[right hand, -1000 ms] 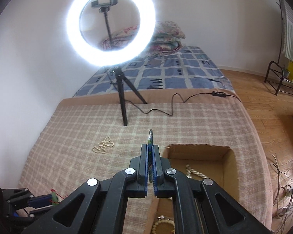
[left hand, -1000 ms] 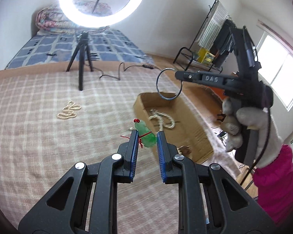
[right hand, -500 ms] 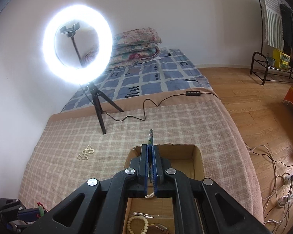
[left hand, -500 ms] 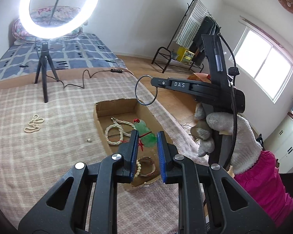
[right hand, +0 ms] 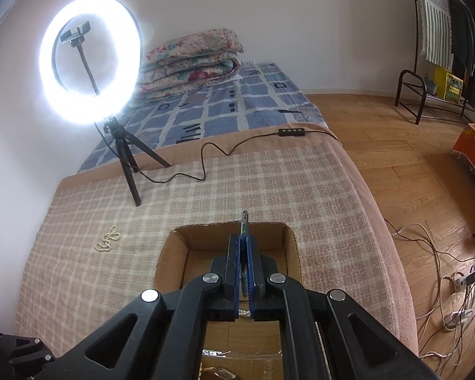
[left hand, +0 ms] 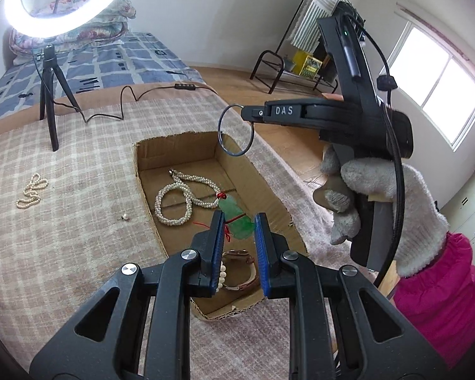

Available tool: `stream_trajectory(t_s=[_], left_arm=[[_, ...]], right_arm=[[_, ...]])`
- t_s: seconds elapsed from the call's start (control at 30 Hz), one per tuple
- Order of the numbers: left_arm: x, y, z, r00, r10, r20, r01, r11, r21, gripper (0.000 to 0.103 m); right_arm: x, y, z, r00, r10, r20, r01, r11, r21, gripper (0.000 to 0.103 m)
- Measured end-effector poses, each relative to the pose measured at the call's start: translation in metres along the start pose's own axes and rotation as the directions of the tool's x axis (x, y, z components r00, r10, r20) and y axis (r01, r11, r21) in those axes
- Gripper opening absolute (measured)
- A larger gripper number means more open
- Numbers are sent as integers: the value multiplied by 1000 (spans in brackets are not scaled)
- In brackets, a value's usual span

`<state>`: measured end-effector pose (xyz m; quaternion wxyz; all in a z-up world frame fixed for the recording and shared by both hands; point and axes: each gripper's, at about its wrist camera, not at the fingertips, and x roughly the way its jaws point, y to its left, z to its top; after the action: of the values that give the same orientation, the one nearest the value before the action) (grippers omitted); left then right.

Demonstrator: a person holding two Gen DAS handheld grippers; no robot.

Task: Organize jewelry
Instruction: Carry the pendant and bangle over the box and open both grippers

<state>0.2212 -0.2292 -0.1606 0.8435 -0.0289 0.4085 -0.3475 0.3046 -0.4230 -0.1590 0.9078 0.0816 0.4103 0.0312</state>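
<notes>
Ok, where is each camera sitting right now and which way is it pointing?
Left wrist: on the left gripper, looking down its fingers into the cardboard box; it holds the green pendant. The gloved right hand shows, holding the bangle.
Right wrist: on the right gripper, facing the ring light; its fingers clamp the bangle edge-on.
Shared: box, loose pearl strand, ring light.
</notes>
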Motion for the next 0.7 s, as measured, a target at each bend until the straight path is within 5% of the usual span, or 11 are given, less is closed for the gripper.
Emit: stream_trajectory(t_s=[0.7], left_arm=[[22, -10, -8, 997, 62, -41, -59, 996, 64, 18]], right_arm=[[25, 1, -2, 999, -29, -38, 28, 999, -29, 3]])
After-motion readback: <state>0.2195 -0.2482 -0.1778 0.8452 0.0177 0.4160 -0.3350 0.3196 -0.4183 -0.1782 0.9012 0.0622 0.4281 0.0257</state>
